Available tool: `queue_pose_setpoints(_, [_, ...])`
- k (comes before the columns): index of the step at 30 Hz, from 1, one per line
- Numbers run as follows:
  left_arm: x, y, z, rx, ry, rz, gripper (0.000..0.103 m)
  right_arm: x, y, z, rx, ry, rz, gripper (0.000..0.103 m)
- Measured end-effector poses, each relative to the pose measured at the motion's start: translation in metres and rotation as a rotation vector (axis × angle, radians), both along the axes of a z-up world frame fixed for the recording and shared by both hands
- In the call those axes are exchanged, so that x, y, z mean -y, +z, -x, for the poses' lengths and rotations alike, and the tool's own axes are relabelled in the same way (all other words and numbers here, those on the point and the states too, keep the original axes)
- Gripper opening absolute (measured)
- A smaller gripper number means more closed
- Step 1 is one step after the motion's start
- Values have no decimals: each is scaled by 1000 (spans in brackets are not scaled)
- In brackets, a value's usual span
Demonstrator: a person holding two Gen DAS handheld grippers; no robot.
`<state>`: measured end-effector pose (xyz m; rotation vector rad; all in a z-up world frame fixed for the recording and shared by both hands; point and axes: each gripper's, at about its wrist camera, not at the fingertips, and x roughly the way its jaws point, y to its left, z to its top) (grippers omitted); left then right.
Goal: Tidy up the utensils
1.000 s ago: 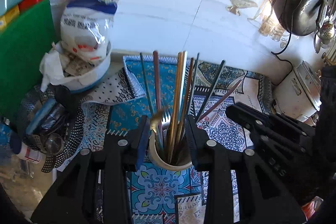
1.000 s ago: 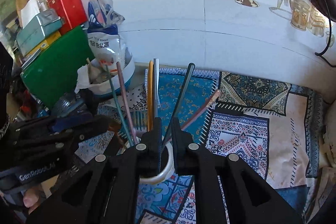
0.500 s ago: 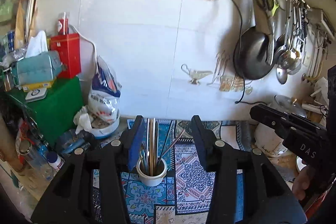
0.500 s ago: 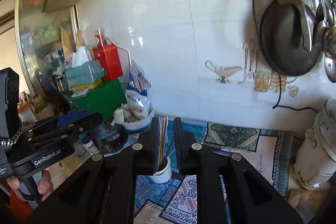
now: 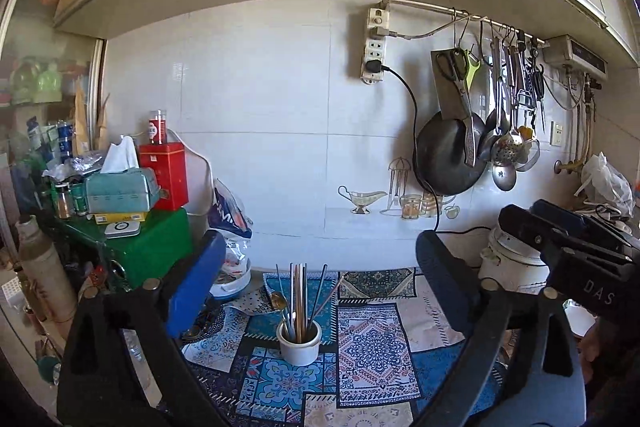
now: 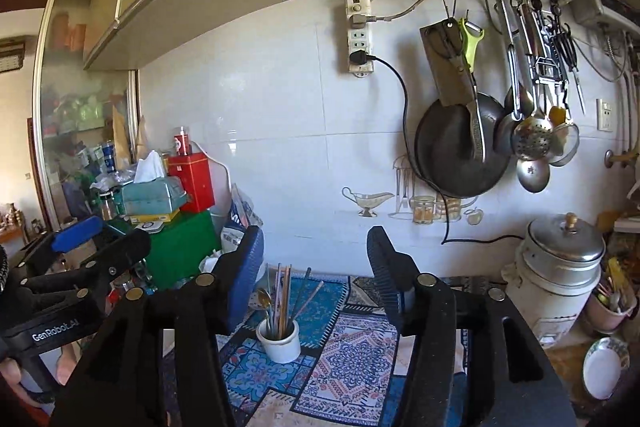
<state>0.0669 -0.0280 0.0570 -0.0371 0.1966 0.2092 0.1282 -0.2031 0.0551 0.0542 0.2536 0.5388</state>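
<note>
A small white cup (image 5: pixel 299 345) stands on the patterned blue mat (image 5: pixel 372 351) and holds several chopsticks and a gold spoon (image 5: pixel 298 297) upright. It also shows in the right wrist view (image 6: pixel 279 339). My left gripper (image 5: pixel 318 285) is open wide and empty, well back from and above the cup. My right gripper (image 6: pixel 316 275) is open and empty, also pulled back from the cup. Each gripper's body shows at the edge of the other's view.
A green box (image 5: pixel 156 247) with a tissue box and red tin stands at the left. A white rice cooker (image 6: pixel 558 271) stands at the right with a plate (image 6: pixel 604 367) near it. A wok and utensils (image 6: pixel 524 131) hang on the tiled wall.
Both grippers have pulled far back and up from the cup. Both have opened: the right was nearly shut by the utensils, the left has widened.
</note>
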Motion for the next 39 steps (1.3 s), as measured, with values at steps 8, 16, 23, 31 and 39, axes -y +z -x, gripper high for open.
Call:
queue_pose_setpoints(8, [9,-11,32,-27,24,-31,102,20,0,47,60,-136,10,103])
queue_pose_setpoints(16, [15,-13,41,-25,6,-14,102,25,2,55,45,-132,25,103])
queue_pose_setpoints(23, [17,-12,40,-26,1,-16,102,27,-1,56,32,-138,25,103])
queue_pose_setpoints(31, [17,-11,36,-27,1,-14,102,26,-2,54,24,-134,30,103])
queue_pose_setpoints(39, [15,-11,30,-28,-1,-4,102,23,-2,52,20,-132,40,103])
